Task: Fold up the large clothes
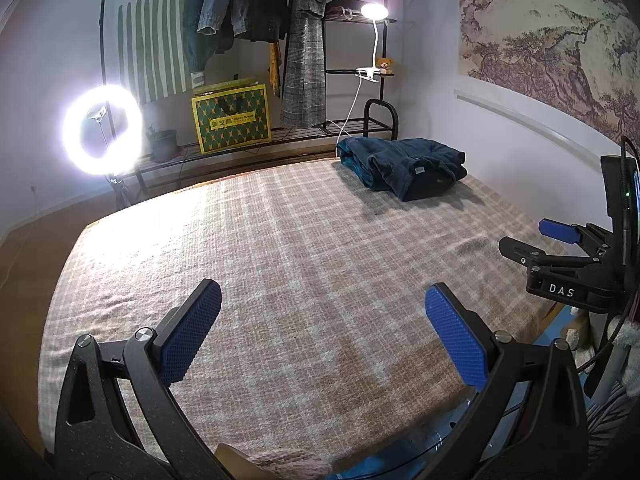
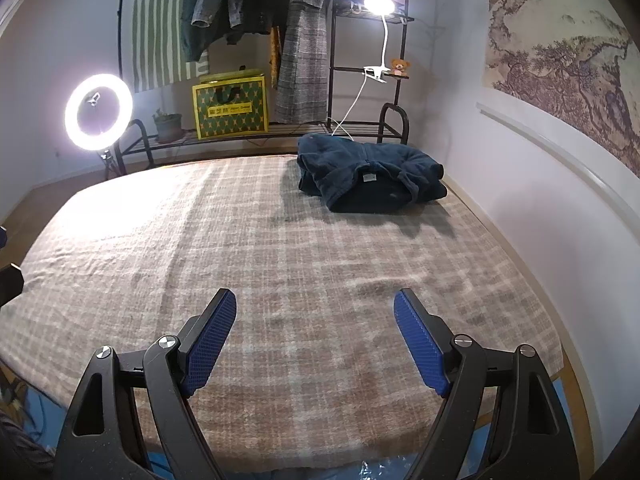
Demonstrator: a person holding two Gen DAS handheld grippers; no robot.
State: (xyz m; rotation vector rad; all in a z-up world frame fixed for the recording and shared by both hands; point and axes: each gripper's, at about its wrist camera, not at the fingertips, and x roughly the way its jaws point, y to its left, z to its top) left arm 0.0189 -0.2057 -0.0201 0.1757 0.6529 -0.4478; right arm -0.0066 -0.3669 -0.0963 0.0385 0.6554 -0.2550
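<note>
hovering over the bed (image 2: pixel 280 240), left gripper (image 1: pixel 323 332) and right gripper (image 2: pixel 315 340) gape wide, both empty; the jacket (image 2: pixel 370 172) lies folded at the far right corner; folding looks finished; next calls for fetching another garment.

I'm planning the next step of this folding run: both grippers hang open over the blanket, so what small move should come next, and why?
Probably nothing more on the dark blue garment: it already lies folded at the far right of the plaid blanket. The left gripper and right gripper are open and empty, so I would ease them back.
</note>
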